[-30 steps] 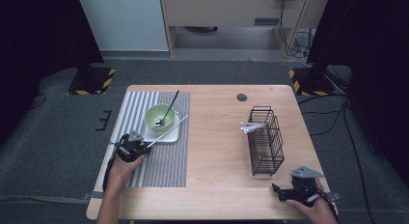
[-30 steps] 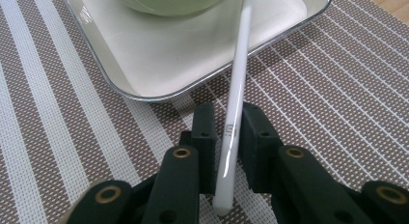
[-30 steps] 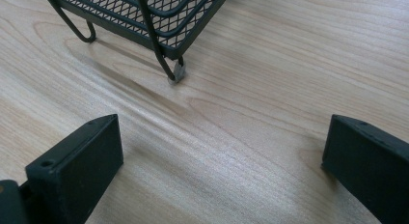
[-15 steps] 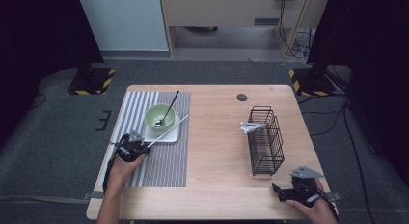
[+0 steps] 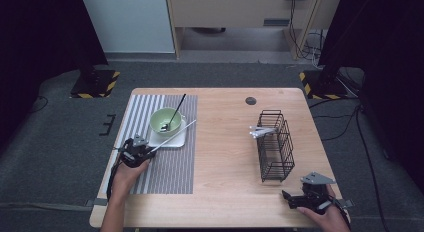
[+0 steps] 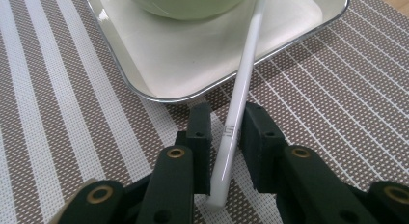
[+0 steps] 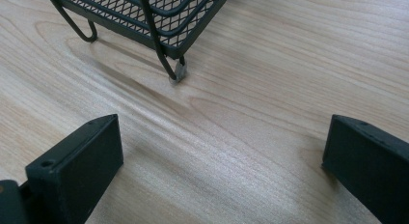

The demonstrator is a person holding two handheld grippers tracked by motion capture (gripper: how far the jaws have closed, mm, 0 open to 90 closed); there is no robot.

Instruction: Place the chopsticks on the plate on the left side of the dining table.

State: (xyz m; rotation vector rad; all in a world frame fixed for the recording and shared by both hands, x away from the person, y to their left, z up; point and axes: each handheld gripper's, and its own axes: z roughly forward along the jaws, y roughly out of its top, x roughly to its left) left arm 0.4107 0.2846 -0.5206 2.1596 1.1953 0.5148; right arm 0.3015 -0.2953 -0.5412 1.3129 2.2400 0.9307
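Jaws of my left gripper point(image 6: 226, 149), just opening, flank the thin white plastic stick point(image 6: 239, 105) untouching; light, stiff, slippery: regrip near its end. Right jaws gape wide.

We see a staged recording room in a lab rather than a home: a lone wooden counter point(image 5: 225, 187) stands on grey carpet point(image 5: 65, 142) between black curtains point(image 5: 380, 37). Stand bases marked with yellow-black hazard tape point(image 5: 95, 84) and cables point(image 5: 350, 122) trailing over the floor confirm it.
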